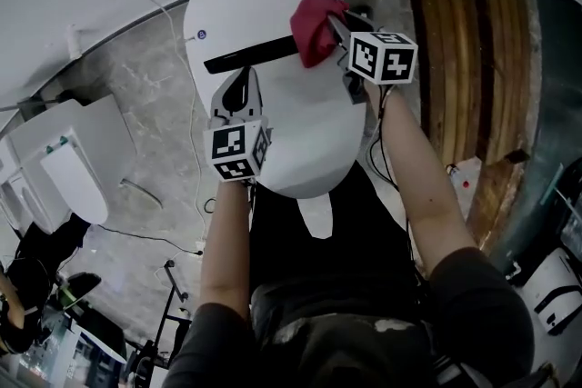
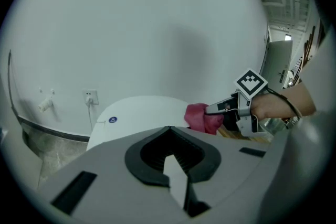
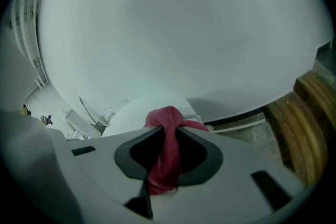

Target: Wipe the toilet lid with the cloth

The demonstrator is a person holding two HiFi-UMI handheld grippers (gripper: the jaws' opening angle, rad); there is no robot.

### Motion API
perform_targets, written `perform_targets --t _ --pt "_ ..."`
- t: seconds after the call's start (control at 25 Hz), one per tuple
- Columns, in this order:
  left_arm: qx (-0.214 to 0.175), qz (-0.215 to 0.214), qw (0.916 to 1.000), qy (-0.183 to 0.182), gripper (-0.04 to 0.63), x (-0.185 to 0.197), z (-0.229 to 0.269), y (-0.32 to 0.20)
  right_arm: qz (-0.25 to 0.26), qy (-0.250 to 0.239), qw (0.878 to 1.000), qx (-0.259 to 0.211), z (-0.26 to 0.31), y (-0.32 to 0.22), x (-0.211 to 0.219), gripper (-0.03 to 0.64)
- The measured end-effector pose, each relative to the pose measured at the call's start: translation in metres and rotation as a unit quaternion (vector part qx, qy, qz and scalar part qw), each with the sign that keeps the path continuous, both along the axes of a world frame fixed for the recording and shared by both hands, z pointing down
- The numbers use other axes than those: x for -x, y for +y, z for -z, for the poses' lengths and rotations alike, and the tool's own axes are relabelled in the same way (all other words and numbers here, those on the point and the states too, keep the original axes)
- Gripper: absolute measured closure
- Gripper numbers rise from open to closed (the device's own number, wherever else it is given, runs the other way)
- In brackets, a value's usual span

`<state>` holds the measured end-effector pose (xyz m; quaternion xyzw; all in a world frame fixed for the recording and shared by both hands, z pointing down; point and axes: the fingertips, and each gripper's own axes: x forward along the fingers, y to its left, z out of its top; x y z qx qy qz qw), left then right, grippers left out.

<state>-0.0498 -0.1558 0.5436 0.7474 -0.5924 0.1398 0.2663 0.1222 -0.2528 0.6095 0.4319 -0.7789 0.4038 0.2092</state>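
The white toilet lid (image 1: 273,59) lies closed below me, its rounded far end towards the wall. A red cloth (image 1: 315,27) hangs bunched over the lid's right side, and my right gripper (image 1: 335,27) is shut on it. From the right gripper view the cloth (image 3: 167,149) runs down between the jaws, with the lid (image 3: 142,113) beyond. My left gripper (image 1: 238,86) hovers over the lid's left middle, shut and empty. In the left gripper view the lid (image 2: 139,113) sits ahead, and the cloth (image 2: 199,117) and right gripper (image 2: 212,110) are to its right.
A dark bar (image 1: 250,56) crosses the lid. A wall socket and cable (image 2: 90,98) sit behind the toilet. Wooden planks (image 1: 464,59) stand to the right. A second white fixture (image 1: 75,177) is on the stone floor to the left.
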Motion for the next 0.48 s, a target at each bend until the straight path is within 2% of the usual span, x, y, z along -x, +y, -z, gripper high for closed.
perform_targets --t 0.24,0.36,0.48 --pt "0.006 0.021 0.9997 0.009 0.588 -0.041 -0.004 0.019 -0.006 0.002 1.000 0.013 -0.014 0.009 -0.056 0.549" --pt "0.004 0.030 0.9995 0.004 0.587 -0.043 -0.006 0.025 0.013 0.007 1.000 0.009 -0.005 0.022 -0.059 0.549" --pt "0.001 0.037 0.9992 0.013 0.588 -0.035 0.000 0.032 0.033 -0.002 0.999 -0.001 0.015 0.039 -0.038 0.549"
